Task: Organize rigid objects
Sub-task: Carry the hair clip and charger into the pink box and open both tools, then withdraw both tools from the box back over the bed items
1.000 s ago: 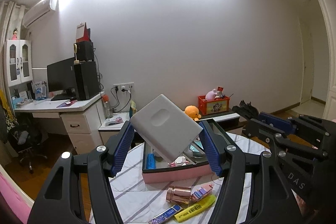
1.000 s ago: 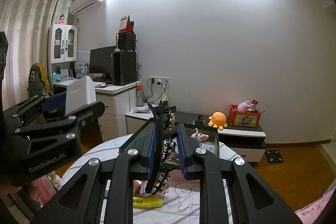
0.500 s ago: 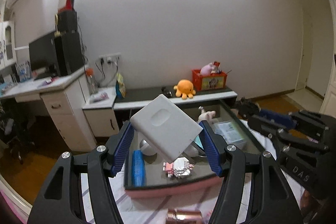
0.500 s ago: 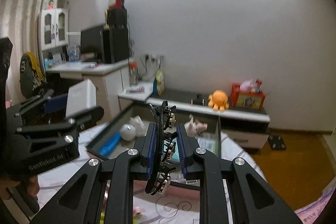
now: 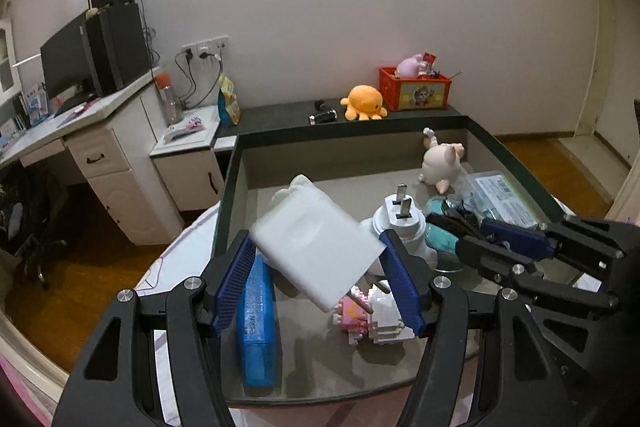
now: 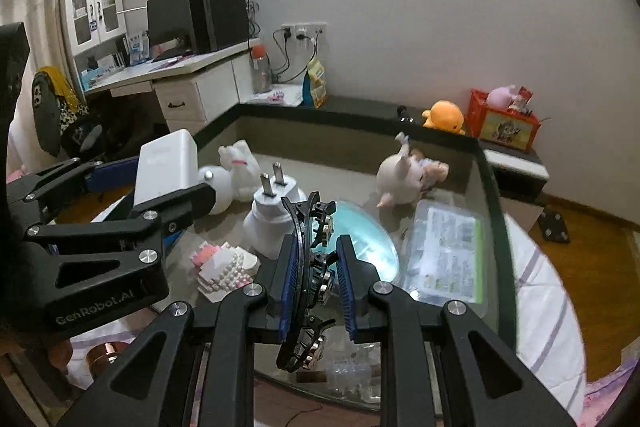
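1. Left wrist view: we see the left hand-held gripper (image 5: 320,275) clamping a white power bank (image 5: 316,247), jaws easing apart, above the tray (image 5: 516,163)
2. The right hand-held gripper (image 6: 318,283) pinches a black hair clip (image 6: 308,267) over that tray

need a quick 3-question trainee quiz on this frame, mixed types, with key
1. What does the right gripper clamp? A) pig figurine B) black studded plastic hair claw clip C) blue case
2. True or false: the white two-prong plug adapter stands outside the dark-rimmed shallow tray.
3. Which gripper holds the flat white rectangular plastic box?
Key: 1 B. 2 False, it is inside the tray. 3 The left gripper; its jaws are opening, with the box between them.
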A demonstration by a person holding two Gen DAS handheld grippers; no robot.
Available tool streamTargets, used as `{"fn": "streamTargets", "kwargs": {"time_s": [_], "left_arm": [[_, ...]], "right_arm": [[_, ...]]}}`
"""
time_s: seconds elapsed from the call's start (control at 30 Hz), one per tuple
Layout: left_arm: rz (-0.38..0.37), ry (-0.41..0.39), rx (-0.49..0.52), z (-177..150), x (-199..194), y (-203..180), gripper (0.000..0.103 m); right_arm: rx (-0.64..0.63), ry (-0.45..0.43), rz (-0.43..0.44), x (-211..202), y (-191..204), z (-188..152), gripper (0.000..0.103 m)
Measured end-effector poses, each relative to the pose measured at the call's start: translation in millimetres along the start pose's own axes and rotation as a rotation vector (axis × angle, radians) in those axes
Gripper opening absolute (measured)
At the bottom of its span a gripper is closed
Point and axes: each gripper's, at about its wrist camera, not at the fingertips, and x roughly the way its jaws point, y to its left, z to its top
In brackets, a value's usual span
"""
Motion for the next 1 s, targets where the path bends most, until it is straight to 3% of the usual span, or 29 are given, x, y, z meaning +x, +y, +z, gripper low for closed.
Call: {"fn": "streamTargets", "kwargs": {"time_s": [0.1, 0.2, 0.23, 0.27, 0.33, 0.4, 0.43, 0.63, 0.7, 0.77, 1.0], "left_arm": [[0.004, -0.025, -0.008, 3.2, -8.6, 3.5, 0.083], [0.017, -0.055, -0.01, 7.4, -23.1, 6.9, 0.087], [0.019, -0.066, -0.009, 8.2, -29.5, 7.2, 0.09], [0.027, -0.086, -0.011, 8.7, -40.3, 7.6, 0.091], [0.042, -0.12, -0.015, 9.2, -59.9, 7.7, 0.095], [0.043, -0.172, -0.031, 8.0, -88.2, 8.9, 0.101], [0.041, -0.193, -0.04, 6.7, -102.5, 9.6, 0.103], [0.049, -0.314, -0.062, -7.5, -182.0, 5.8, 0.103], [0.051, -0.346, -0.076, -16.0, -209.4, 3.7, 0.103], [0.044, -0.379, -0.079, -25.5, -232.6, 0.6, 0.103], [0.099, -0.437, -0.051, -53.4, -289.6, -12.7, 0.103]], "right_arm": [[0.01, -0.002, 0.007, -1.0, -0.5, 0.2, 0.021], [0.01, -0.016, -0.003, -10.3, -0.2, 1.9, 0.023], [0.008, -0.027, -0.003, -15.2, 1.0, 3.6, 0.033], [0.004, -0.045, -0.014, -24.8, 3.0, 4.6, 0.054], [-0.003, -0.081, -0.031, -40.0, 6.3, 6.2, 0.072], [-0.003, -0.126, -0.045, -64.2, 10.5, 8.3, 0.073], [-0.004, -0.146, -0.057, -74.9, 12.5, 9.2, 0.079], [0.006, -0.273, -0.101, -150.3, 27.1, -0.5, 0.084], [0.019, -0.298, -0.112, -173.9, 32.0, -7.1, 0.09], [0.019, -0.333, -0.129, -194.0, 37.4, -14.0, 0.103], [0.013, -0.414, -0.147, -257.7, 57.0, -44.7, 0.103]]}}
